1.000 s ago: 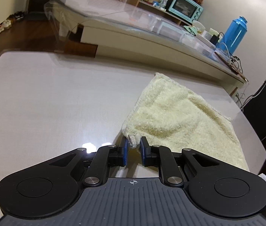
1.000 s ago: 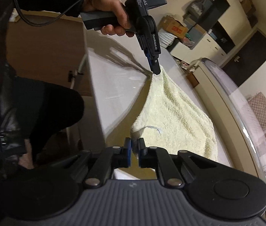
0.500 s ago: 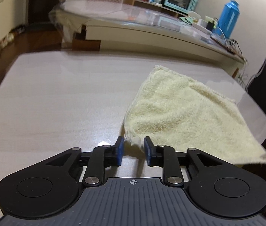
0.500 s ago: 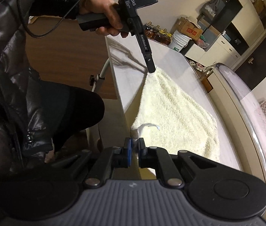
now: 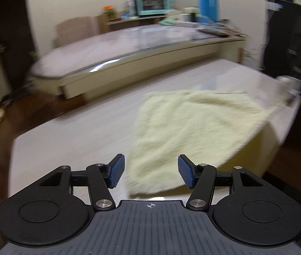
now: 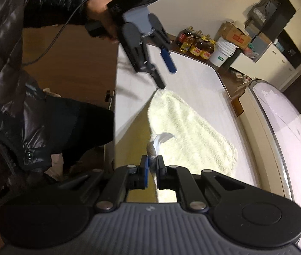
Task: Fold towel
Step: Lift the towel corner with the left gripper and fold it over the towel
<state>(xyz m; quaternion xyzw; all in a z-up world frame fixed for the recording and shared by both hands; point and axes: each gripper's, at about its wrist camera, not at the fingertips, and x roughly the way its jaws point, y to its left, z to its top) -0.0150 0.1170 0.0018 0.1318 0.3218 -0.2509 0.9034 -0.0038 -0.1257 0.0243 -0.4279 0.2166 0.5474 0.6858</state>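
Right wrist view: right gripper [image 6: 152, 167] pinches the towel [image 6: 193, 131] corner; left gripper [image 6: 163, 75], 12 o'clock, has just opened, nothing between its fingers. Light, limp cloth: grab corners.

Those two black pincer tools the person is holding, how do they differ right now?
The left gripper stands wide open, its jaws having just been opening, with nothing pinched between them; the right gripper is shut on a corner of the towel. The left gripper hangs above the towel without touching it, while the right one holds its corner lifted off the table. Both are black with blue pads, and each is held in one of the person's hands.
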